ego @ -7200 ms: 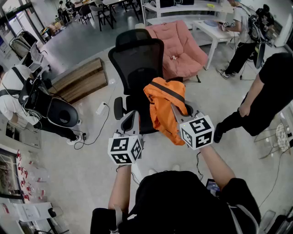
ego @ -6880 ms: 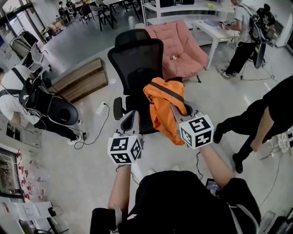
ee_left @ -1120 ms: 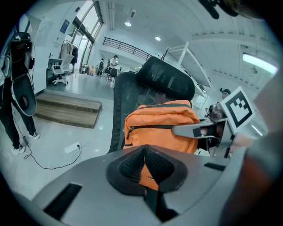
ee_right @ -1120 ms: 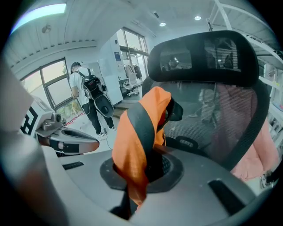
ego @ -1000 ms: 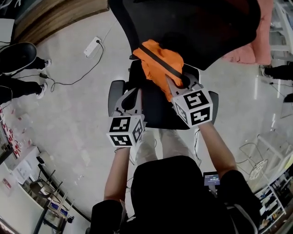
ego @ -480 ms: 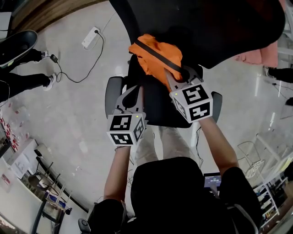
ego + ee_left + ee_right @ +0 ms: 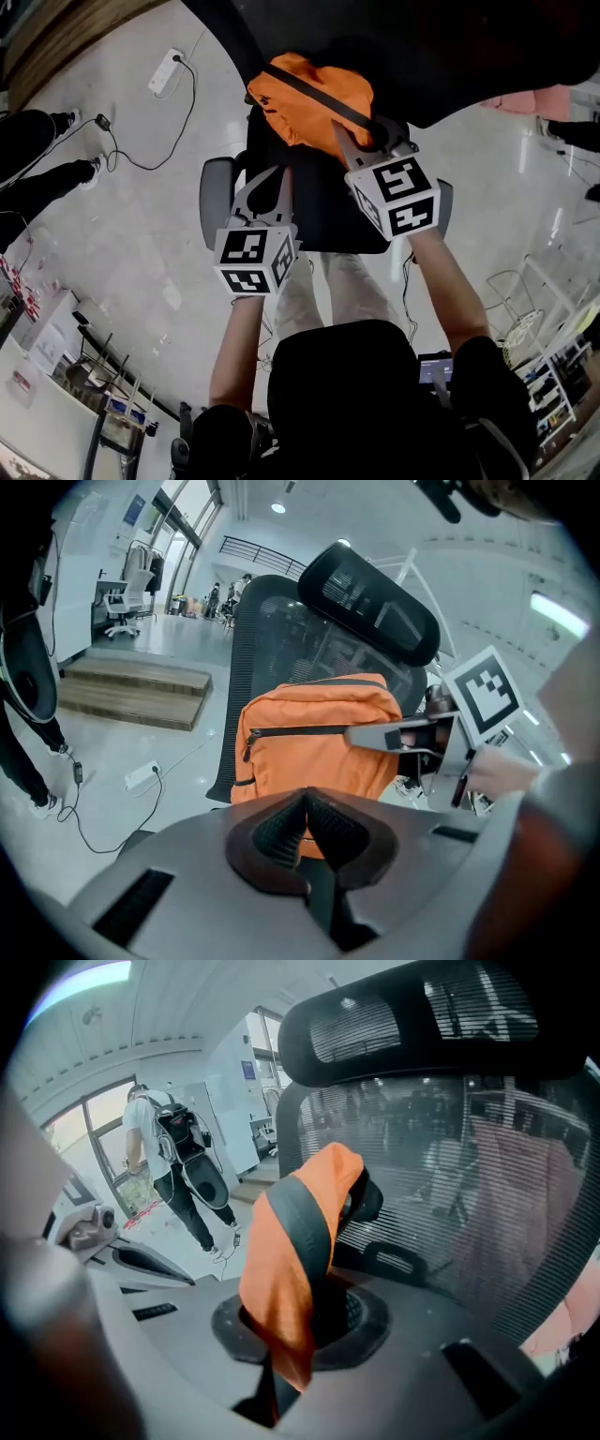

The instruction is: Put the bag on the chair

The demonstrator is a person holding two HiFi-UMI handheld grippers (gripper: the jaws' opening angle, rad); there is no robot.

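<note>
An orange bag [image 7: 309, 98] with a black strap stands over the rear of the black office chair's seat [image 7: 323, 220], close to the mesh backrest [image 7: 300, 635]. My right gripper [image 7: 361, 141] is shut on the bag's strap [image 7: 291, 1241], which rises orange and black out of its jaws [image 7: 305, 1321]. The left gripper [image 7: 278, 178] hovers over the seat's left side, just short of the bag [image 7: 314, 747], its pads [image 7: 281, 829] closed together on nothing. The bag's bottom is hidden behind the left gripper, so contact with the seat does not show.
A power strip [image 7: 167, 70] and its cable lie on the floor at the left, near a person's legs [image 7: 37, 150]. A pink cushion seat [image 7: 534, 98] stands beyond the chair. A wooden platform [image 7: 131, 691] lies at the far left, and a wire stool [image 7: 516, 319] at the right.
Both grippers and the bag have sunk toward the chair seat, and the head view has drawn closer over the chair. The right grip on the strap is unchanged.
</note>
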